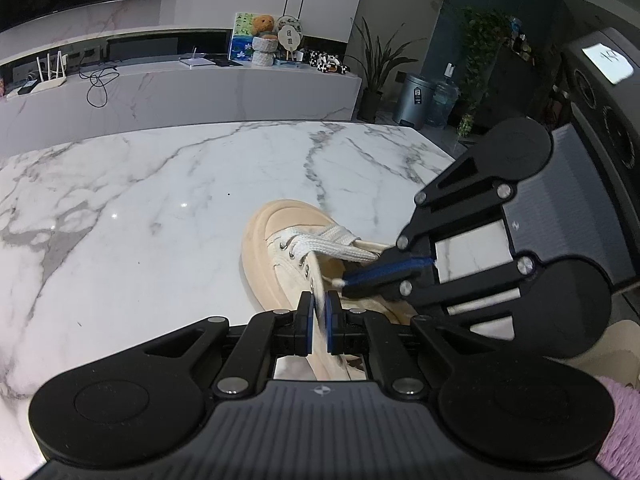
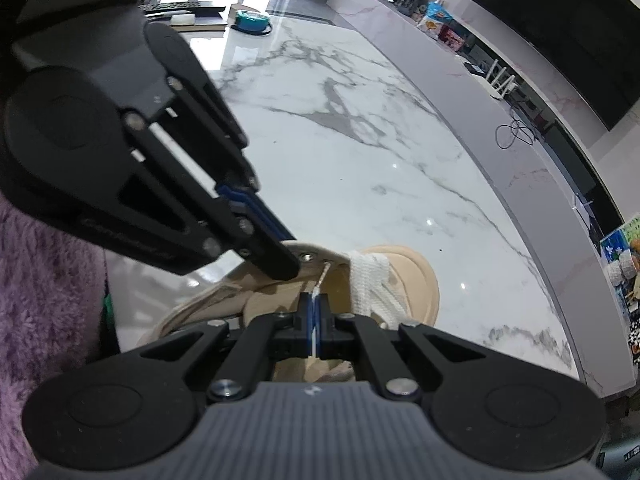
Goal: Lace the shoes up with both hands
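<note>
Shoe (image 1: 280, 248): cream canvas with a thick tan sole, resting on the white marble desk (image 1: 160, 200), toe toward the desk's far edge. White lace (image 1: 332, 242) crosses the eyelets nearest the toe; eyelets further back along the shoe's rim stand unthreaded.

Left gripper (image 1: 319, 312): jaws nearly together over the shoe's near eyelet row, pinching a blurred strand of lace that runs up toward those eyelets.

Right gripper (image 2: 314, 312): jaws closed on a thin lace end (image 2: 322, 280), its tip pointing toward an eyelet on the shoe's opposite rim. In the left wrist view this gripper enters from the shoe's right, blue pads (image 1: 384, 270) clamped, lace tip protruding just past them.

The two grippers sit close together above the shoe's tongue opening, nearly touching. Bare marble extends well beyond the shoe's toe and to its left. A tape roll (image 2: 252, 20) lies well apart from the shoe, near the desk's far end.
</note>
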The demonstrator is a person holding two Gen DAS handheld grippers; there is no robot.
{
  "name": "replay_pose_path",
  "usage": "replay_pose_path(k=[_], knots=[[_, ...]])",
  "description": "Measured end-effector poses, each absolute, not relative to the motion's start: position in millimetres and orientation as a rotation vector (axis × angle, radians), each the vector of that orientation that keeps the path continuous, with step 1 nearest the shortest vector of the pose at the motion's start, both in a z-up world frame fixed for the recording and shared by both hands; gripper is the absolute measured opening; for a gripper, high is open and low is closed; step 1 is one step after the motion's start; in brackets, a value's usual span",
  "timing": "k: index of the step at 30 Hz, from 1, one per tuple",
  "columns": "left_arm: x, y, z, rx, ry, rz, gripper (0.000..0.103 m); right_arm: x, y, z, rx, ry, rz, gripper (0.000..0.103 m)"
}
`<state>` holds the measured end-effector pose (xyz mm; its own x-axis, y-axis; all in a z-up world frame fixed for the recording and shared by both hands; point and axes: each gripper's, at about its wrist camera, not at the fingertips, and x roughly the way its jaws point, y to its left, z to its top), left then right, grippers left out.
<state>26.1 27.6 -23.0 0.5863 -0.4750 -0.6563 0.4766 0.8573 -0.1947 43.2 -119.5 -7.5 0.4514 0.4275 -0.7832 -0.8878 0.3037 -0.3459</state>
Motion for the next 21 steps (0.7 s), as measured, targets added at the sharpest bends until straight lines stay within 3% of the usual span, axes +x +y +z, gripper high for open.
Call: replay_pose_path(k=[12, 21], knots=[[19.8, 31.8, -2.1, 0.135, 0.736, -0.641, 0.004, 51.3, -116.6, -6.7, -0.817, 0.605, 0.914, 0.001], [31.6, 17.4, -7.9, 0.413, 0.709, -0.691, 0.005, 54.1, -114.8, -10.3, -0.753, 0.592, 0.903, 0.002]])
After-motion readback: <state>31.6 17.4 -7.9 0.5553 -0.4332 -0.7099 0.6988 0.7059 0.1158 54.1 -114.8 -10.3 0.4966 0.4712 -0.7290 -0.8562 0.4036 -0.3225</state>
